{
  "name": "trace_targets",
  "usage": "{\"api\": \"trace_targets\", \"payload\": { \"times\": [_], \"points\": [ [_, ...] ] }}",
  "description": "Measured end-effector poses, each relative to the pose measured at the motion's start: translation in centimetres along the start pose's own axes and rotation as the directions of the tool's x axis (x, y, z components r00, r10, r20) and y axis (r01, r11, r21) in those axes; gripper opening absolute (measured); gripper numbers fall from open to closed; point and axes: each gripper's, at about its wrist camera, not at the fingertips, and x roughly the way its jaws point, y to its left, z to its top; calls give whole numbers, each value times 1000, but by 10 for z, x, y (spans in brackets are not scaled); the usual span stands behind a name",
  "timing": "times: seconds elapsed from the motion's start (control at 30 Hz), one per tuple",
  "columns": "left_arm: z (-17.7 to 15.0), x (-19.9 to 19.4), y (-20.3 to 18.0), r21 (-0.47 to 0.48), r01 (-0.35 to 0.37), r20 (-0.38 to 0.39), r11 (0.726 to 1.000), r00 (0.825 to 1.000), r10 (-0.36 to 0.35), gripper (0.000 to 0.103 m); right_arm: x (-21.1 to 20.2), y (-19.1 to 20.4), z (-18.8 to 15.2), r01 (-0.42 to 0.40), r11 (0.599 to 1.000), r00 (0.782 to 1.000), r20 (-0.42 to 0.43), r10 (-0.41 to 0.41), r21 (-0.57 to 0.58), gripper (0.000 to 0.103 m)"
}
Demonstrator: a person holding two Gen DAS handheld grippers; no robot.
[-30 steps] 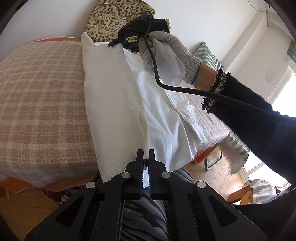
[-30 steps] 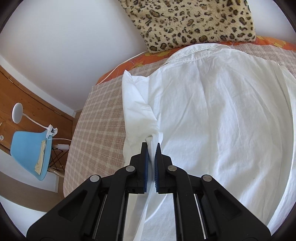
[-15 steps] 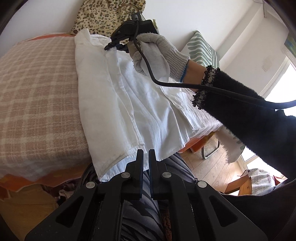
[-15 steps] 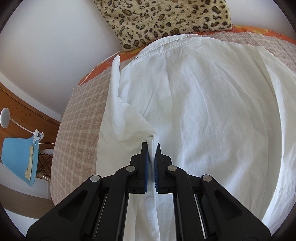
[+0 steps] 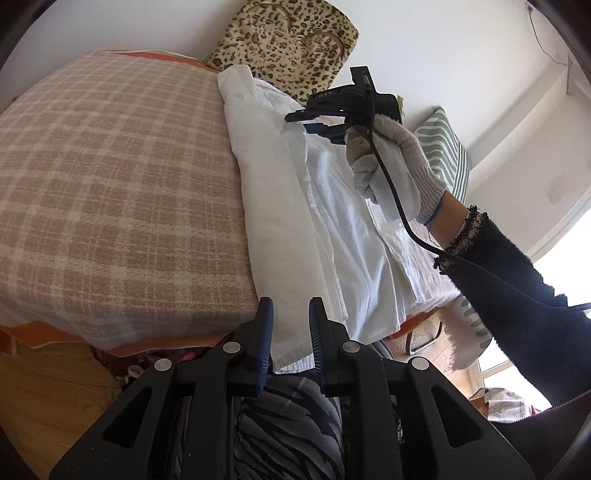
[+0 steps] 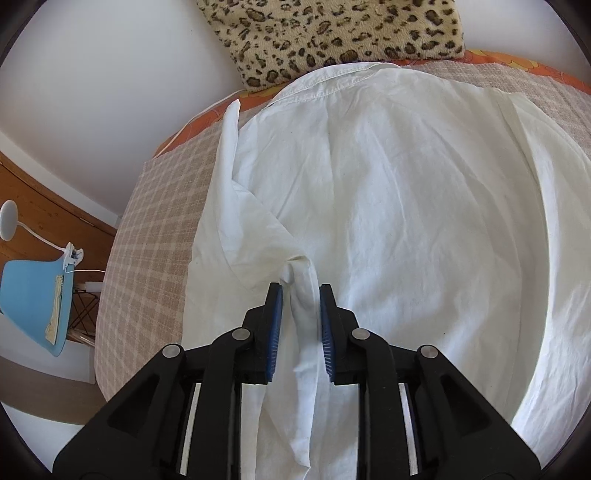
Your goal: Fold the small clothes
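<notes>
Look to your right gripper (image 5: 314,123), seen from the left wrist camera: small pale letters on the top of its black body appear to read "DAS", though they are tiny and uncertain. You can read no other text anywhere.

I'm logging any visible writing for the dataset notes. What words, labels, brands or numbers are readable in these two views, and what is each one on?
"DAS": pale lettering on the black body of the right gripper, seen from the left wrist view; faint, so the reading is unsure.
Yellowish tag on the back of that gripper: too small to read.
White shirt, leopard-print cushion, checked blanket: no writing visible.
</notes>
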Motion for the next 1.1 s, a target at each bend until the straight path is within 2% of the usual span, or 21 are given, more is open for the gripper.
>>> {"api": "trace_targets", "payload": {
  "times": [0.03, 0.13, 0.33, 0.57, 0.8, 1.0, 1.1],
  "points": [
    [0, 3, -2, 8, -6, -7, 1000, 1000, 6, 23, -9, -5, -3, 13, 1000, 1000, 14, -13, 7, 38],
    [2, 7, -1, 23, -15, -16, 1000, 1000, 15, 24, -38, -15, -25, -61, 998, 998, -3, 61, 30, 38],
    [19, 9, 8, 7, -21, -1, 1000, 1000, 21, 24, -82, -5, -116, -185, 982, 976, -124, 179, -38, 38],
    [32, 10, 13, -9, -4, 8, 1000, 1000, 4, 24, -85, 17, -197, -253, 963, 942, -252, 224, -90, 38],
    [26, 18, 11, -19, 12, -20, 1000, 1000, -13, 24, -68, 18, -233, -252, 967, 918, -329, 222, -48, 38],
    [22, 14, 10, -24, 20, -15, 1000, 1000, -20, 24, -61, 15, -241, -243, 970, 915, -335, 224, -16, 38],
    [23, 12, 9, -11, 12, -8, 1000, 1000, -12, 24, -56, 14, -246, -260, 966, 896, -370, 245, 11, 38]
  ]
}}
